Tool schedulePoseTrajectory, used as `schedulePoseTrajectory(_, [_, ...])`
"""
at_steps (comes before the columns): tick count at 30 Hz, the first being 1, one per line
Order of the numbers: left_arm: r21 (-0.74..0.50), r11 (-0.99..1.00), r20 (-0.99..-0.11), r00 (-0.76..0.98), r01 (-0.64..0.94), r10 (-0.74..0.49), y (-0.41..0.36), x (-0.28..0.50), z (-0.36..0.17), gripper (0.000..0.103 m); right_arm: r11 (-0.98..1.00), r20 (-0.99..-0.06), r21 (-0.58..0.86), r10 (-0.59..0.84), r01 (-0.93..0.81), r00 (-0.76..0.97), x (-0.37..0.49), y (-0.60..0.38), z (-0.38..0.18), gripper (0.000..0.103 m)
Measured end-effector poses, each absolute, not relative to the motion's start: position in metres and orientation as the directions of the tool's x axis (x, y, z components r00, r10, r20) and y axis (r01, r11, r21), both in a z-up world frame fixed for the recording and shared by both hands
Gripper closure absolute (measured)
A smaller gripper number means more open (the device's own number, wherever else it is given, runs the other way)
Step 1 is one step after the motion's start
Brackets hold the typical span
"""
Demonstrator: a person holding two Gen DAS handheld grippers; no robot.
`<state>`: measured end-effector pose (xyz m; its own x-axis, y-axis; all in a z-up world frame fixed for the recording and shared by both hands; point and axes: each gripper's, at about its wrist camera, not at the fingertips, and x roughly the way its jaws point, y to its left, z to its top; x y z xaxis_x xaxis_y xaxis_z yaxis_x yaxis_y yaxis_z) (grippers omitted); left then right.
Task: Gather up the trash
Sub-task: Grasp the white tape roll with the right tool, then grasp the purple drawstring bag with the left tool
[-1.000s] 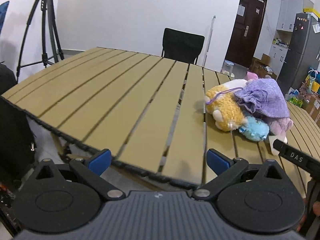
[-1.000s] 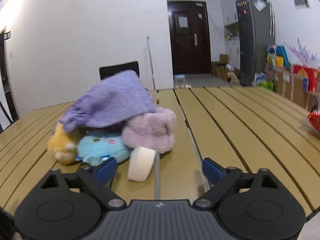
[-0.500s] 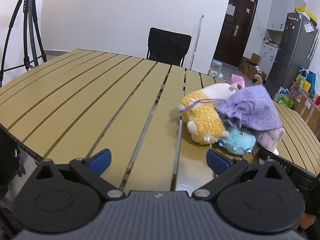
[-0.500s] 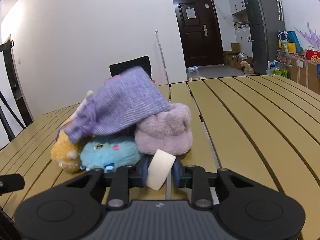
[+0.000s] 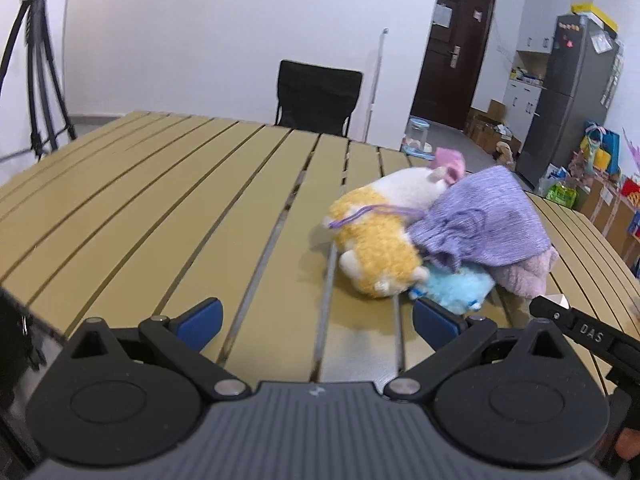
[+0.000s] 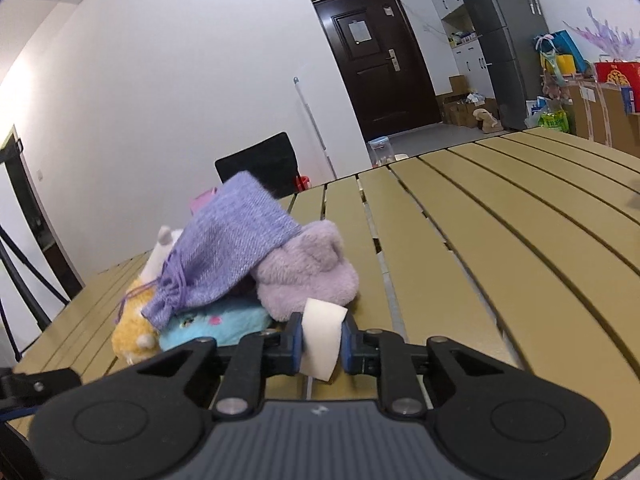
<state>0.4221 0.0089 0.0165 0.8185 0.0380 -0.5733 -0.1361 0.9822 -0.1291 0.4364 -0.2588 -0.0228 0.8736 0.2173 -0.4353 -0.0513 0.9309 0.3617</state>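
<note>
My right gripper (image 6: 320, 346) is shut on a white roll of tape (image 6: 322, 336) and holds it just above the slatted table (image 6: 500, 264), in front of a pile of soft toys. The pile holds a purple knitted drawstring pouch (image 6: 228, 256), a lilac plush (image 6: 308, 268), a blue plush (image 6: 216, 326) and a yellow plush (image 6: 132, 332). My left gripper (image 5: 316, 320) is open and empty above the table (image 5: 160, 208), left of the same pile: yellow plush (image 5: 380, 252), pouch (image 5: 480, 224), blue plush (image 5: 456, 284). The right gripper's body (image 5: 584, 332) shows at the left view's right edge.
A black chair (image 5: 318, 98) stands behind the table's far edge. A tripod (image 5: 32, 72) stands at the left. A dark door (image 6: 380, 64), a fridge (image 6: 508, 40) and boxes and bags lie beyond the table on the right.
My right gripper closed on the tape roll and lifted it slightly. My left gripper moved forward over the table toward the toy pile and stayed open.
</note>
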Motion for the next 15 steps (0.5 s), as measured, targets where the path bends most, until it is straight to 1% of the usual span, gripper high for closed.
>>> schedulePoseTrajectory(3, [-0.074,0.992,-0.543,0.839,-0.097,0.041,-0.012,0.432,0.024,0.000,0.930,-0.421,0.366,0.188,-0.023,0.887,0.429,-0.268,-0.016,0.085])
schedulePoseTrajectory(6, [0.015,0.999,-0.507,0.860,-0.052,0.052,-0.039,0.446,0.030,0.000,0.930,-0.410,0.365,0.130,0.033,0.903,0.424,-0.283,-0.011,0.085])
schedulePoseTrajectory(9, [0.041,0.999,-0.509,0.861,0.007,0.015,-0.059,0.464,0.033,0.000,0.918,-0.398,0.392,0.110,0.060,0.911,0.423,-0.298,-0.010,0.085])
schedulePoseTrajectory(12, [0.074,0.995,-0.524,0.852,0.070,-0.021,-0.077,0.484,0.031,0.000,0.913,-0.405,0.399,0.094,0.083,0.910,0.425,-0.308,-0.014,0.085])
schedulePoseTrajectory(15, [0.129,0.988,-0.523,0.852,0.087,-0.007,-0.095,0.500,0.024,0.000,0.907,-0.409,0.409,0.085,0.099,0.908,0.430,-0.316,-0.016,0.085])
